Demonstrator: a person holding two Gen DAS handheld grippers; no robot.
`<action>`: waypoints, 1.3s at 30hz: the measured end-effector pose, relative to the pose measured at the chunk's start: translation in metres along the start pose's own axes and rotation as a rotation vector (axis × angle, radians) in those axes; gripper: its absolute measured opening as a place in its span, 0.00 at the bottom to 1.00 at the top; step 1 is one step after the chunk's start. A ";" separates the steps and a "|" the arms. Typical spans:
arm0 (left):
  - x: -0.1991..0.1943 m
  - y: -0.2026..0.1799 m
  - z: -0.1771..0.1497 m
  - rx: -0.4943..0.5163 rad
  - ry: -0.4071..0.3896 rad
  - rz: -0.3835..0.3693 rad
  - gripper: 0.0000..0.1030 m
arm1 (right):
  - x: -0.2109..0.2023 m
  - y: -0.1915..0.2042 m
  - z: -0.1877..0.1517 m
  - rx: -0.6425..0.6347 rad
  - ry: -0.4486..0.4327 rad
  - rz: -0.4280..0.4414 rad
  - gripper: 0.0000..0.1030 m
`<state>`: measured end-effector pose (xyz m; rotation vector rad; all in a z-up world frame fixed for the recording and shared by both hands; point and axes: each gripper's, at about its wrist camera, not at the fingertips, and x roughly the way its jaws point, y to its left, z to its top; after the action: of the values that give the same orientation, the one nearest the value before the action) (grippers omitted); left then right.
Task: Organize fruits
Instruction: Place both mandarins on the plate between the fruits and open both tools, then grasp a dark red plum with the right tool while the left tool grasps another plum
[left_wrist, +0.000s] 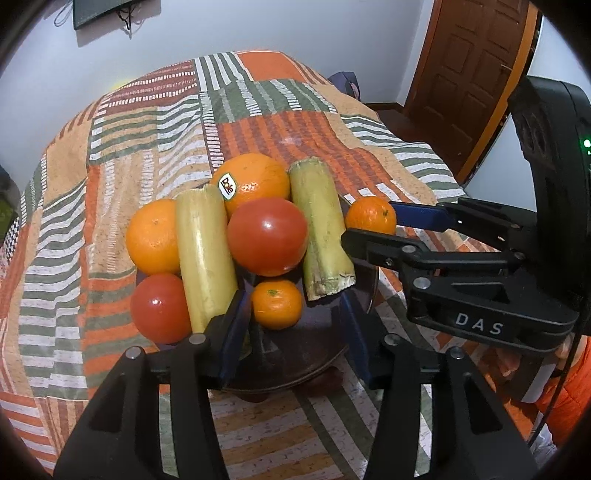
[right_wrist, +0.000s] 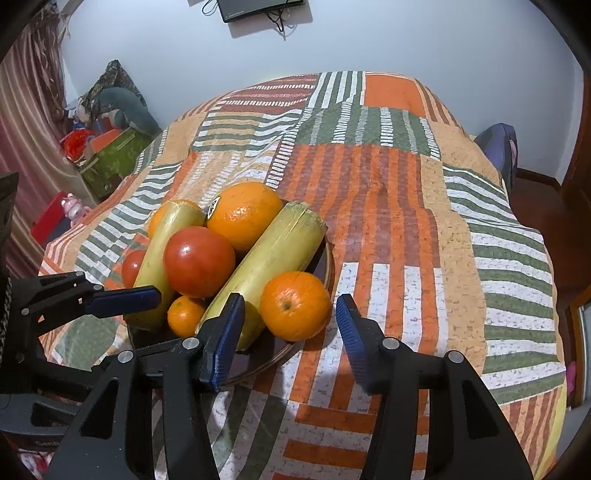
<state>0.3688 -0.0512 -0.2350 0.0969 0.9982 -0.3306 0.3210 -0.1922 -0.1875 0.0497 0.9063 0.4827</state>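
While your left gripper (left_wrist: 291, 314) and right gripper (right_wrist: 290, 325) both sit apart, gripping nothing, the dark bowl (left_wrist: 317, 354) just ahead holds oranges (left_wrist: 251, 181), tomatoes (left_wrist: 267, 236) and two sugarcane pieces (left_wrist: 321, 229); a small orange (right_wrist: 295, 306) lies between your right jaws.

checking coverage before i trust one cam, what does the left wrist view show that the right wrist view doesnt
Only the left wrist view: a wooden door and the full brand sticker on the big orange.

Only the right wrist view: a striped curtain and a floor clutter pile.

Both: the dark plate of oranges, tomatoes and two green stalks, the patchwork cloth, the wall screen, and both grippers, left gripper, right gripper, fingers apart, holding nothing.
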 end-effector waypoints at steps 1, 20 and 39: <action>-0.001 0.001 0.000 -0.005 -0.003 -0.001 0.49 | -0.001 0.000 0.000 0.000 -0.003 0.000 0.46; -0.081 0.033 -0.019 -0.095 -0.101 0.109 0.54 | -0.056 0.032 -0.006 -0.058 -0.064 -0.012 0.47; -0.087 0.052 -0.053 -0.148 -0.041 0.111 0.62 | -0.048 0.064 -0.032 -0.111 0.007 0.013 0.47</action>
<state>0.2990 0.0300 -0.1944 0.0112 0.9690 -0.1561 0.2473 -0.1601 -0.1565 -0.0467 0.8852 0.5449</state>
